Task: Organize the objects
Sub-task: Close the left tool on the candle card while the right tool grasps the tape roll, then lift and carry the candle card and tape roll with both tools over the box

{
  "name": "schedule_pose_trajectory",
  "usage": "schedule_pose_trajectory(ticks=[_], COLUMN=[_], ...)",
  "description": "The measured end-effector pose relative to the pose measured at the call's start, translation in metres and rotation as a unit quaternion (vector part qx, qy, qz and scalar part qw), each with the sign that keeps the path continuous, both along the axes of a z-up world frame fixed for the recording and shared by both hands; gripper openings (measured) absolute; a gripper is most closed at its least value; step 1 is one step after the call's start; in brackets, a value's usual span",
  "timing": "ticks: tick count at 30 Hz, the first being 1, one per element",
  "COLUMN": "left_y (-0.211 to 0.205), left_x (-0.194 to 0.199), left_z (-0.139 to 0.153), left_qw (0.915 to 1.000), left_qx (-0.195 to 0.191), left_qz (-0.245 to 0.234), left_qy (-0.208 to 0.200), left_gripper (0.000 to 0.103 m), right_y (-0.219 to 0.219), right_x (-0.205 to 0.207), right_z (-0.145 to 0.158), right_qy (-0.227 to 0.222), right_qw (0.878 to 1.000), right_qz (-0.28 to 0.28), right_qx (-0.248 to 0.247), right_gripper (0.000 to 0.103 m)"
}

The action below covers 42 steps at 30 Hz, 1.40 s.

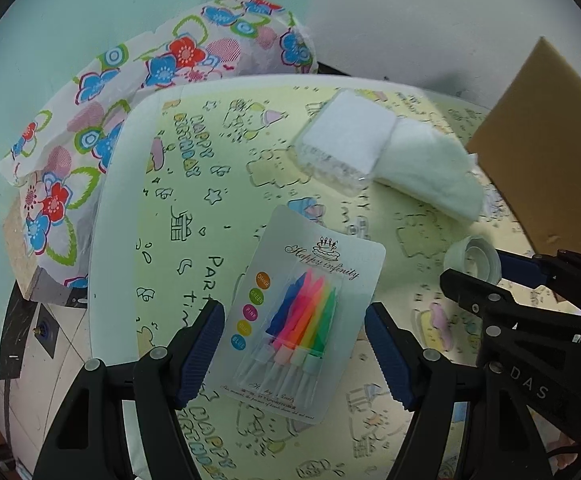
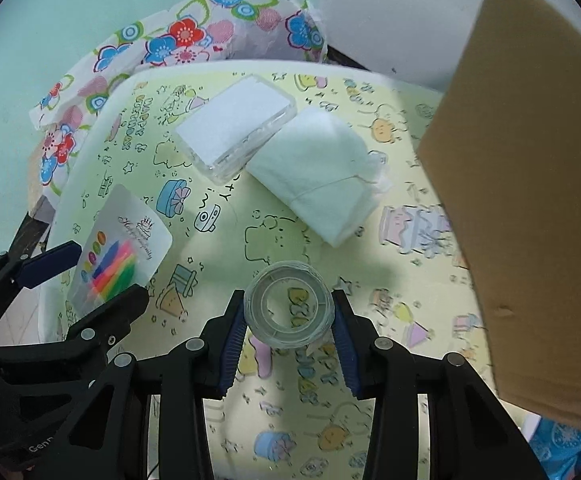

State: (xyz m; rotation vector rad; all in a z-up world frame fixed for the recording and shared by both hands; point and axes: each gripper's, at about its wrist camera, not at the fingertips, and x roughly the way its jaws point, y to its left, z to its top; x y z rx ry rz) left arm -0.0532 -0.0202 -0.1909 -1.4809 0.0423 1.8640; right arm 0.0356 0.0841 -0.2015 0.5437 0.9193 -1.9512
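Note:
A clear blister pack of coloured birthday candles (image 1: 298, 320) lies between the blue pads of my left gripper (image 1: 294, 344), and both pads touch its side edges. From the right wrist view the same candle pack (image 2: 118, 248) sits in the left gripper (image 2: 104, 276) at the table's left edge. My right gripper (image 2: 288, 320) is shut on a roll of clear tape (image 2: 288, 308), a pad pressed on each side, just over the yellow birthday-print tablecloth (image 2: 250, 232). In the left wrist view the tape roll (image 1: 472, 258) shows at the right gripper (image 1: 486, 272).
A clear plastic box with white contents (image 2: 236, 128) and a folded white cloth (image 2: 322, 176) lie side by side at the back of the table. A brown cardboard sheet (image 2: 530, 200) stands close on the right. Floral-print wrapping (image 2: 170, 44) is bunched behind the table's far left edge.

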Motion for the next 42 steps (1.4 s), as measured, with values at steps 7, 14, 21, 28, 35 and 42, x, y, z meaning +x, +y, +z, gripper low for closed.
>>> schedule_pose_trajectory(ticks=[7, 14, 21, 28, 35, 42], left_y=[-0.006, -0.007, -0.005, 0.002, 0.017, 0.029], left_x=[0.013, 0.034, 0.051, 0.064, 0.072, 0.074], left_z=[0.022, 0.045, 0.074, 0.101, 0.121, 0.143], left_qw=[0.9998, 0.9995, 0.9984, 0.9972, 0.9965, 0.9954], left_qx=[0.017, 0.012, 0.018, 0.032, 0.040, 0.045], left_qz=[0.003, -0.005, -0.008, -0.002, -0.004, 0.000], left_qy=[0.005, 0.030, 0.054, 0.068, 0.073, 0.085], left_gripper=[0.074, 0.074, 0.074, 0.074, 0.074, 0.074], right_y=[0.030, 0.058, 0.083, 0.103, 0.121, 0.141], right_x=[0.009, 0.005, 0.006, 0.002, -0.009, -0.013], right_z=[0.013, 0.020, 0.038, 0.055, 0.072, 0.099], right_qy=[0.010, 0.013, 0.014, 0.013, 0.012, 0.028], right_qw=[1.000, 1.000, 0.999, 0.999, 0.998, 0.995], right_qz=[0.014, 0.009, 0.027, 0.039, 0.046, 0.068], right_qx=[-0.007, -0.006, -0.021, -0.035, -0.042, -0.069], right_gripper=[0.044, 0.044, 0.044, 0.044, 0.044, 0.045])
